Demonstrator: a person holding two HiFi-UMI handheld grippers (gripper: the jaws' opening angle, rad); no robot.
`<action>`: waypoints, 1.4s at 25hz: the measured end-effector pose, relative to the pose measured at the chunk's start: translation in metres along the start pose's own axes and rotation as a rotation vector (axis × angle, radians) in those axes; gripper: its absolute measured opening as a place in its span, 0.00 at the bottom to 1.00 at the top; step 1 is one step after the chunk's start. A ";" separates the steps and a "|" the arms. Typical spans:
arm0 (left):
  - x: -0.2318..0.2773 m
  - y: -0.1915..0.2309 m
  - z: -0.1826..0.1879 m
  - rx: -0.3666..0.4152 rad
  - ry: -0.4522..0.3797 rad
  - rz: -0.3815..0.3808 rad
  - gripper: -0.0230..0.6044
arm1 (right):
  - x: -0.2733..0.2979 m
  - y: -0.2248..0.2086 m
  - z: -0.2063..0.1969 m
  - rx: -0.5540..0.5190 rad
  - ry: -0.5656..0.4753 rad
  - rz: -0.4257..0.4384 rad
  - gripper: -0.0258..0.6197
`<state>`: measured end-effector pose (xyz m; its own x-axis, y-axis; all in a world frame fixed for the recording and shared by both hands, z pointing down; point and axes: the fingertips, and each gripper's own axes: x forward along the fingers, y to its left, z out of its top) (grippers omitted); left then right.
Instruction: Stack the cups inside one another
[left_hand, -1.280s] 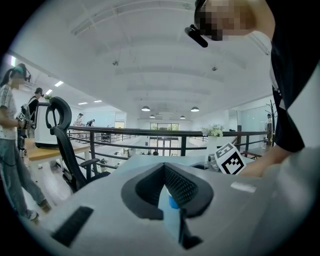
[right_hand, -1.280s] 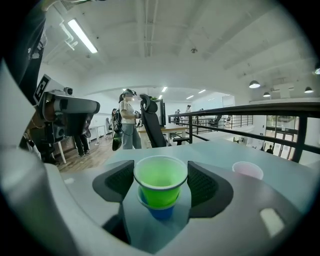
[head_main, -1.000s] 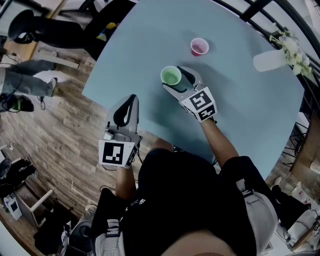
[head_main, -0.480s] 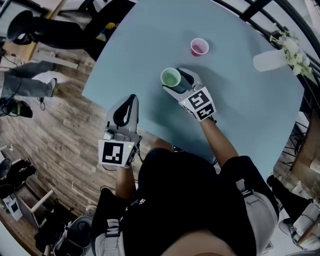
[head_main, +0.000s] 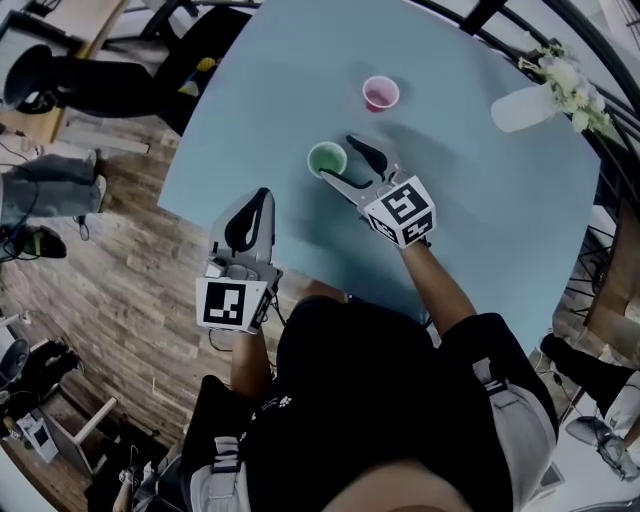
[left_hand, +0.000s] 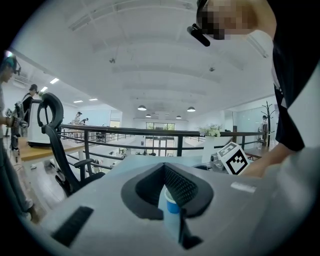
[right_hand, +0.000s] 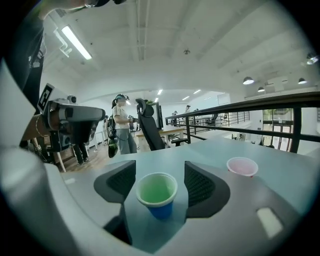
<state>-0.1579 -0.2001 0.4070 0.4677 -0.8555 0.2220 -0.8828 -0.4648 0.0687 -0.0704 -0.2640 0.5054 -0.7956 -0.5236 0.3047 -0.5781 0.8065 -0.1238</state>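
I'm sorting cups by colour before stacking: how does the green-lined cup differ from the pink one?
The green-lined cup is green inside, blue outside; the pink cup is pink inside. The green-lined cup stands between the closing jaws of the right tool, which do not press it yet; the pink cup stands free, farther off. Both stand upright, mouth up, and empty.
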 end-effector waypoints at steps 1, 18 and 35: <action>0.003 -0.001 0.000 0.001 0.002 -0.006 0.02 | -0.005 -0.001 0.004 0.008 -0.014 -0.007 0.51; 0.068 -0.049 0.018 0.041 -0.019 -0.220 0.02 | -0.103 -0.049 0.029 0.067 -0.153 -0.264 0.27; 0.104 -0.030 0.022 0.039 0.001 -0.232 0.02 | -0.069 -0.116 0.017 0.092 -0.109 -0.345 0.40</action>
<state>-0.0816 -0.2799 0.4065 0.6576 -0.7248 0.2053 -0.7494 -0.6573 0.0800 0.0486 -0.3256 0.4829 -0.5627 -0.7906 0.2415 -0.8257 0.5518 -0.1176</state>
